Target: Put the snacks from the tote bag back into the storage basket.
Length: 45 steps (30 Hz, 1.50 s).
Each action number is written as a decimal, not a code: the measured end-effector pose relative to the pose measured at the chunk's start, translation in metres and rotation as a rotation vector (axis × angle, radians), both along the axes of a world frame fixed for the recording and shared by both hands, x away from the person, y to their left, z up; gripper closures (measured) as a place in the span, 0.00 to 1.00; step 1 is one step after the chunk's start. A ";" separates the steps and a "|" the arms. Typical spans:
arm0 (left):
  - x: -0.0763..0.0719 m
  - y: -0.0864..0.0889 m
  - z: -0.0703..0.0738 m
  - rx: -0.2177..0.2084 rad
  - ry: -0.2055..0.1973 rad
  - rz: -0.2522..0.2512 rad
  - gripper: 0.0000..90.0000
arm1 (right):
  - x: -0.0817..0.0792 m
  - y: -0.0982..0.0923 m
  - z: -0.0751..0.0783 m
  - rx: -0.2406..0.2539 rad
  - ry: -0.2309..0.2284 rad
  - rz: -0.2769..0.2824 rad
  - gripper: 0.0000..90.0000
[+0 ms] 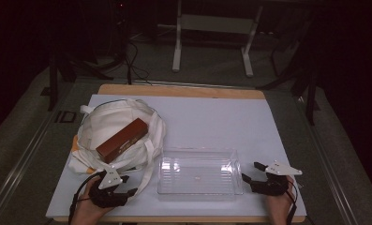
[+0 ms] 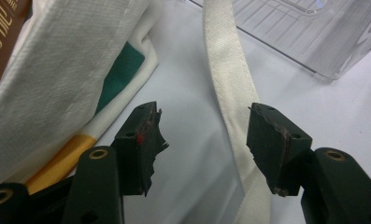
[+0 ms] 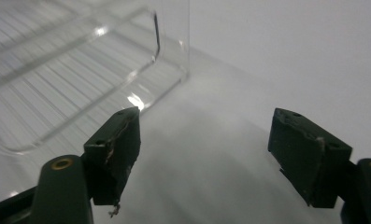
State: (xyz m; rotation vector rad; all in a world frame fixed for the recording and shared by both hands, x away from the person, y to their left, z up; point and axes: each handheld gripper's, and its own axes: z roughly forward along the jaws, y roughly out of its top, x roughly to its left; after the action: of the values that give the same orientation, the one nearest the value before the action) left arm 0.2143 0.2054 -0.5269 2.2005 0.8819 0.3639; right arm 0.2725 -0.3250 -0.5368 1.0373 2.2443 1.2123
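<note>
A white cloth tote bag (image 1: 109, 123) lies on the left of the table, and a long brown box (image 1: 122, 139) rests on it. A clear plastic tray (image 1: 197, 151) stands empty at the front middle. My left gripper (image 1: 127, 185) is at the bag's near edge with its jaws apart. In the left gripper view the bag's strap (image 2: 227, 79) runs between the jaws of my left gripper (image 2: 204, 130), close to the right one, and neither pad presses on it. My right gripper (image 1: 250, 171) rests open just right of the tray. The right gripper view shows my right gripper (image 3: 204, 135) with nothing between its jaws and the tray's corner (image 3: 80, 70) ahead on the left.
A white sheet (image 1: 212, 117) covers the wooden tabletop. In the left gripper view the bag (image 2: 66, 70) has a green and a yellow patch, the brown box (image 2: 1, 37) is at the top left, and the tray (image 2: 309, 32) at the top right. Beyond the table is dark floor with table legs.
</note>
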 end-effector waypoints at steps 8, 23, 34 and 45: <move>0.001 0.000 0.003 -0.010 -0.005 0.004 0.48 | 0.000 0.007 -0.001 -0.063 -0.001 0.011 0.20; 0.001 0.001 0.017 -0.011 -0.007 0.013 0.47 | -0.001 0.006 -0.001 -0.059 -0.006 0.002 0.20; -0.004 -0.001 0.029 0.035 -0.009 -0.013 0.47 | -0.002 0.005 -0.001 -0.051 -0.018 0.000 0.20; -0.001 0.003 0.044 0.067 -0.022 -0.023 0.48 | -0.003 0.005 -0.001 -0.052 -0.029 0.002 0.20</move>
State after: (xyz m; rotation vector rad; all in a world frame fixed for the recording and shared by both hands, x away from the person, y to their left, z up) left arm 0.2130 0.2084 -0.4832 2.2615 0.8432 0.4115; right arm 0.2694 -0.3198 -0.5375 0.9914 2.2427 1.1563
